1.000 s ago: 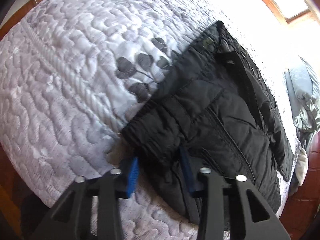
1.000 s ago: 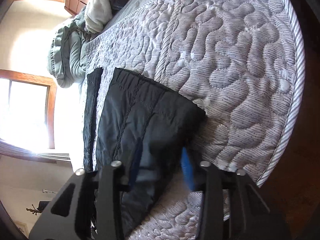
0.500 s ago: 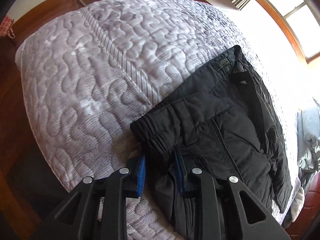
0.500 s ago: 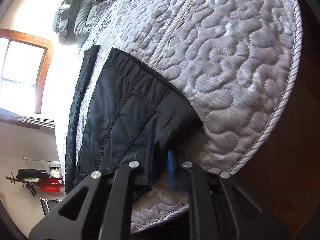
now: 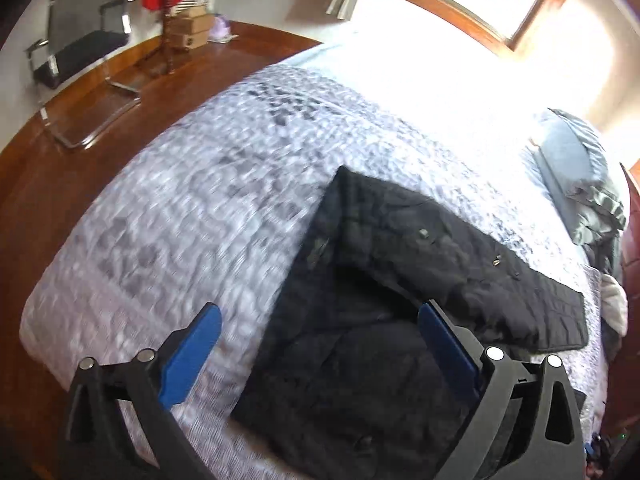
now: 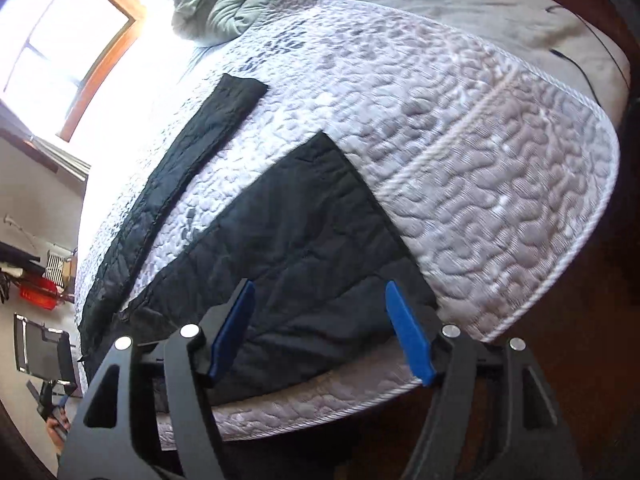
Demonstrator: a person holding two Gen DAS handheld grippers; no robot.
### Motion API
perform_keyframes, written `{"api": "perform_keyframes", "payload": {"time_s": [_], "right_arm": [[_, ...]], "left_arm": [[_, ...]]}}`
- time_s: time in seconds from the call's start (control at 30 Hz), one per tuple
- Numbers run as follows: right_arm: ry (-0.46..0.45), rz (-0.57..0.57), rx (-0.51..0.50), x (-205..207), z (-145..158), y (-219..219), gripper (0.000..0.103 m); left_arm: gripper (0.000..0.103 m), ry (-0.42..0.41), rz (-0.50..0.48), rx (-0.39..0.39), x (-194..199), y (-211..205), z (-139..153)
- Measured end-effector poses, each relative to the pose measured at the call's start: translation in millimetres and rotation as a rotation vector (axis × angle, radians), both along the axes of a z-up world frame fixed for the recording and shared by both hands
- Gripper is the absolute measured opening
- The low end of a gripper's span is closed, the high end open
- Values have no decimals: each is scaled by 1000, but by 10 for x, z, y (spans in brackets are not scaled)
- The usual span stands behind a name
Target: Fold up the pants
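The black quilted pants (image 5: 360, 320) lay on the quilted mattress (image 5: 180, 208) of the bed, filling the lower centre of the left wrist view and running toward the right edge of the frame. In the right wrist view they (image 6: 288, 240) occupied the lower middle, with one narrow leg (image 6: 200, 140) stretching toward the upper left, apart from the broader part by a strip of bare mattress (image 6: 480, 140).

The left tongs (image 5: 320, 344) were released, blades spread wide, one over the mattress and one over the dark fabric, gripping nothing. The right tongs (image 6: 320, 328) were likewise released above the near hem, empty.

Judging by the layout, the work looked only partly done: the wide near portion seemed doubled over, yet the long leg lay unfolded and separate. What probably remained was bringing that leg over the other, then folding the length down into a compact stack. Motion blur made finer creases hard to read.
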State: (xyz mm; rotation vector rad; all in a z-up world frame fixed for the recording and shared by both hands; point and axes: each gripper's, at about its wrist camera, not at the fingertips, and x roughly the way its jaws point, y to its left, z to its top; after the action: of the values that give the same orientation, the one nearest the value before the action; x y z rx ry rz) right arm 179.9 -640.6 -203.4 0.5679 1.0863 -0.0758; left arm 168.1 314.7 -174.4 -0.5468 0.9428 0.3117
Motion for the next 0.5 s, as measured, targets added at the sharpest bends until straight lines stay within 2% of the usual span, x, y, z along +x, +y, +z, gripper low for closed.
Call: {"api": "perform_keyframes", "payload": {"time_s": [0.1, 0.23, 0.33, 0.5], "right_arm": [[-23, 43, 47, 336, 55, 216, 75], [-11, 76, 107, 700, -20, 546, 75], [15, 106, 82, 908, -102, 769, 75], [54, 138, 35, 1185, -283, 1001, 76]], "left_arm": [[99, 25, -118, -68, 732, 188, -63], [99, 148, -192, -141, 1474, 332, -557], [99, 209, -216, -149, 1795, 404, -981], [95, 223, -267, -217, 2153, 517, -1320]]}}
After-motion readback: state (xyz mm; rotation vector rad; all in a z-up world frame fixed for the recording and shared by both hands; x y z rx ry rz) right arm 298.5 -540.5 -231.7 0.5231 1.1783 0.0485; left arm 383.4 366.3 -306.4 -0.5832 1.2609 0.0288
